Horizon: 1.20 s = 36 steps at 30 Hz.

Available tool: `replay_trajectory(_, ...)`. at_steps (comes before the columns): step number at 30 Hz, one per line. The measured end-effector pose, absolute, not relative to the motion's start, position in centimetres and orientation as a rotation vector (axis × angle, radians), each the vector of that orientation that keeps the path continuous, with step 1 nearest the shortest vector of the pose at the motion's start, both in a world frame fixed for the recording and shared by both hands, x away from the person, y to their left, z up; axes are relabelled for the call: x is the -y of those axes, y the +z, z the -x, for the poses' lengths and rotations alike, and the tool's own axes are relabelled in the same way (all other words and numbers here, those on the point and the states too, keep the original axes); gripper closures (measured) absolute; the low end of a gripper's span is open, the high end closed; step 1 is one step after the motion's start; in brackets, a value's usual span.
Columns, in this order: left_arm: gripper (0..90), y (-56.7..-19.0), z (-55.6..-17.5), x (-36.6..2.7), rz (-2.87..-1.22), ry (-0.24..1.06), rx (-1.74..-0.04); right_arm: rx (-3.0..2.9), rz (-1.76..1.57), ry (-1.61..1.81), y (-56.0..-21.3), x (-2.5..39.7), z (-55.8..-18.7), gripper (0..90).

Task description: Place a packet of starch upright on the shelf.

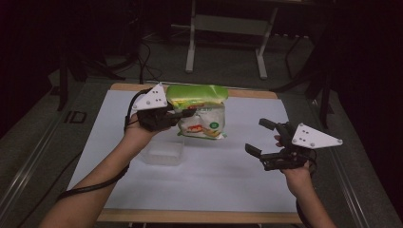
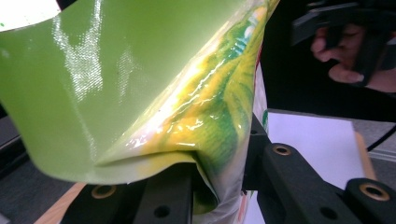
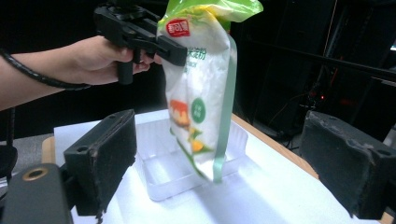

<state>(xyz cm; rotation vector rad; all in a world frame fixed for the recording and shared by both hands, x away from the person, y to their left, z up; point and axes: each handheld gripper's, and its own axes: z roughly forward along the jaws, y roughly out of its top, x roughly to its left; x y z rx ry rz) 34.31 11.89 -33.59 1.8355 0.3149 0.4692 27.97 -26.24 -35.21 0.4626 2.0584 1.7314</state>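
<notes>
Bag [image 3: 201,84]: red tag [image 3: 178,27] near top with white letters, too blurry to read. Dark letters [image 3: 195,55] below tag, next to black jaw, blurry too. Green round sign [image 3: 199,110] on middle of bag, marks inside too small to tell. Same green round sign [image 1: 215,126] seen from high view, cannot read. Close view of bag's green and yellow top [image 2: 140,84]: no letters clear. No numbers readable anywhere.
</notes>
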Motion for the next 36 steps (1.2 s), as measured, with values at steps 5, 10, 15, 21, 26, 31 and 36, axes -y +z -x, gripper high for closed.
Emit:
replay_trajectory(5, 79.3, -34.0, -35.8, -13.2, -1.852, 0.514, -0.346, -2.074, -0.472, 1.735, -35.8, 26.8, -27.9, 11.2)
replay_trajectory(10, 79.2, -35.1, -37.0, -14.7, -1.855, 0.535, -0.378, -2.087, -0.497, 1.716, -36.8, 27.3, -28.0, 12.3)
replay_trajectory(15, 79.2, -36.5, -38.2, -15.7, -1.869, 0.553, -0.427, -2.102, -0.525, 1.692, -37.7, 27.8, -28.1, 12.4)
replay_trajectory(21, 79.2, -38.3, -39.4, -16.6, -1.878, 0.572, -0.461, -2.104, -0.539, 1.684, -38.4, 28.4, -28.2, 13.0)
replay_trajectory(26, 79.2, -39.9, -40.3, -17.2, -1.882, 0.573, -0.486, -2.118, -0.564, 1.69, -39.3, 28.7, -28.3, 13.2)
replay_trajectory(31, 79.2, -41.0, -41.2, -17.7, -1.894, 0.578, -0.508, -2.14, -0.571, 1.677, -39.9, 28.6, -28.6, 13.2)
replay_trajectory(36, 79.2, -41.6, -42.0, -18.3, -1.898, 0.577, -0.53, -2.162, -0.567, 1.669, -40.4, 28.5, -28.7, 13.4)
